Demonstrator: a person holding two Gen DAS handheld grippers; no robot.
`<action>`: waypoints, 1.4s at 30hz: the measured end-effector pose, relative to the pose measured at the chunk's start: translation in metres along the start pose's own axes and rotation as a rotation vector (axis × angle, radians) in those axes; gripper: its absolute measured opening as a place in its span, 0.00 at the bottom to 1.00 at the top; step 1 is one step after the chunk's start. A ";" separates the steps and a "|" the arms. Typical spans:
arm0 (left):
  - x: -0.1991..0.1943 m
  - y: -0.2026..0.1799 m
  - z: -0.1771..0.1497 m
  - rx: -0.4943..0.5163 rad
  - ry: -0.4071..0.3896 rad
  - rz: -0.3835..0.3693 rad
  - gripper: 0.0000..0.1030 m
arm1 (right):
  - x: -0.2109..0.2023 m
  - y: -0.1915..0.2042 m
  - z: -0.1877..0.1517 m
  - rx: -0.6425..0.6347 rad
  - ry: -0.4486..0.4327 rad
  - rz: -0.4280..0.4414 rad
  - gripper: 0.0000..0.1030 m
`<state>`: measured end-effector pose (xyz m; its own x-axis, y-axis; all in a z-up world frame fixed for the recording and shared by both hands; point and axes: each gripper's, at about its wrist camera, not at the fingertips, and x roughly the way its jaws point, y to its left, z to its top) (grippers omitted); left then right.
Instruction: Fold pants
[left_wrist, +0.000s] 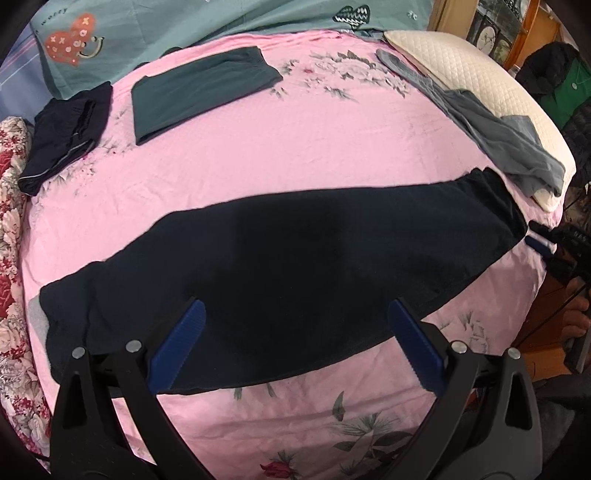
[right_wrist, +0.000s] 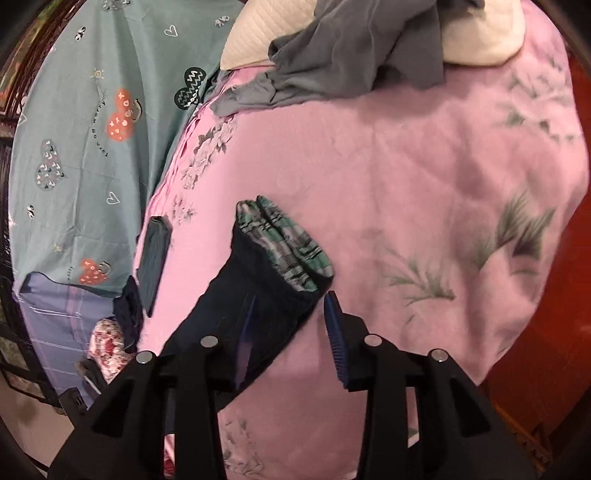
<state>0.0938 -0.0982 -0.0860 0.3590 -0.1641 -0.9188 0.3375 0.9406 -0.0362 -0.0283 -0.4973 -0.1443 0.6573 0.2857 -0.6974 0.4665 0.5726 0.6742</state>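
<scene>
Dark navy pants (left_wrist: 295, 258) lie flat and stretched across the pink floral bedsheet (left_wrist: 295, 147), legs laid together, waist at the right. My left gripper (left_wrist: 295, 314) is open, hovering over the middle of the near edge of the pants. In the right wrist view the waistband end (right_wrist: 273, 266) shows its plaid lining. My right gripper (right_wrist: 291, 306) is open, its jaws on either side of the waistband corner, and it also shows at the right edge of the left wrist view (left_wrist: 543, 240).
Folded teal pants (left_wrist: 199, 92) and folded dark pants (left_wrist: 66, 136) lie at the far left. Grey pants (left_wrist: 491, 136) are draped over a white pillow (left_wrist: 480, 74) at the right. A teal quilt (left_wrist: 184, 29) lies behind. A floral blanket (left_wrist: 11, 221) borders the left.
</scene>
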 end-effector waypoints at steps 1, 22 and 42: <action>0.007 -0.001 -0.002 0.007 0.013 0.008 0.98 | 0.001 -0.001 0.000 -0.005 0.002 -0.012 0.37; 0.014 0.020 -0.062 -0.013 0.071 0.129 0.98 | 0.059 0.170 -0.105 -1.089 0.241 0.068 0.32; -0.014 0.076 -0.117 -0.267 0.067 0.205 0.98 | 0.142 0.202 -0.145 -1.462 0.538 0.058 0.03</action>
<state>0.0133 0.0107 -0.1219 0.3351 0.0480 -0.9409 0.0209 0.9981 0.0584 0.0734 -0.2293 -0.1425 0.2222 0.3818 -0.8971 -0.7220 0.6828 0.1118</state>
